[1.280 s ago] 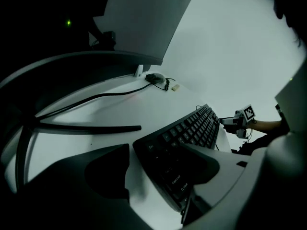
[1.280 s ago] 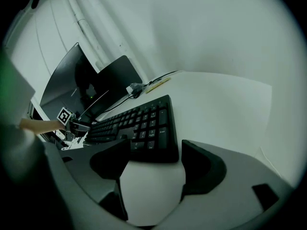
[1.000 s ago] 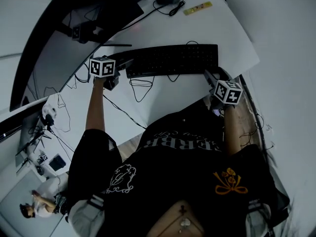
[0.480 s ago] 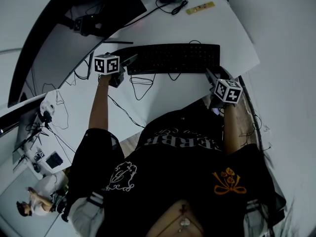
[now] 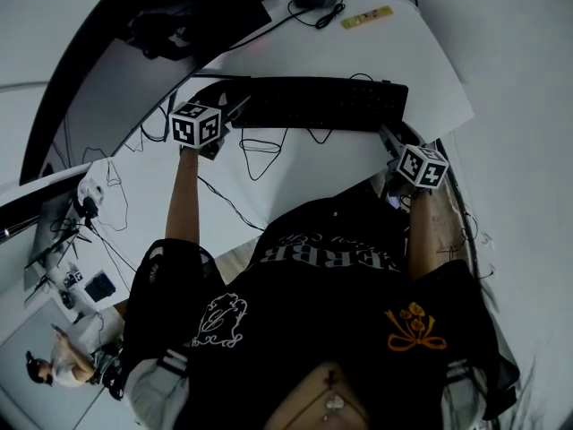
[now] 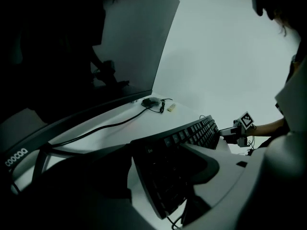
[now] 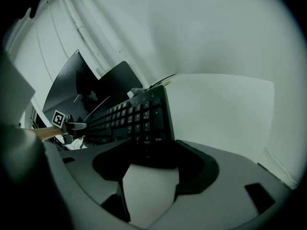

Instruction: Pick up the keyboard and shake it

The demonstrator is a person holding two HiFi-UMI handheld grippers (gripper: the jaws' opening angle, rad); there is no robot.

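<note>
Heads up, you're halfway into the pick. Your left gripper (image 5: 230,115) is clamped on the left end of the keyboard (image 5: 313,104). The left gripper view shows that end wedged between the jaws and tipped off the desk (image 5: 295,177). Compared with a second ago, that gripper and its end of the board have come up, and the whole board sits a bit further back and to the right in the head view.

The right gripper (image 5: 391,140) hasn't gone anywhere. Its jaws have just been closing with the keyboard's right end between them, but they look apart to me, not biting yet. So the right end looks like it's resting on the desk, near the edge, while the left end is in the air.

What that means: you're lifting one-handed for now, so the board is pivoting on its right end. I'd let the right jaws finish closing before raising that side, then shake. Also watch the cable (image 5: 260,150) looping off the front edge.
</note>
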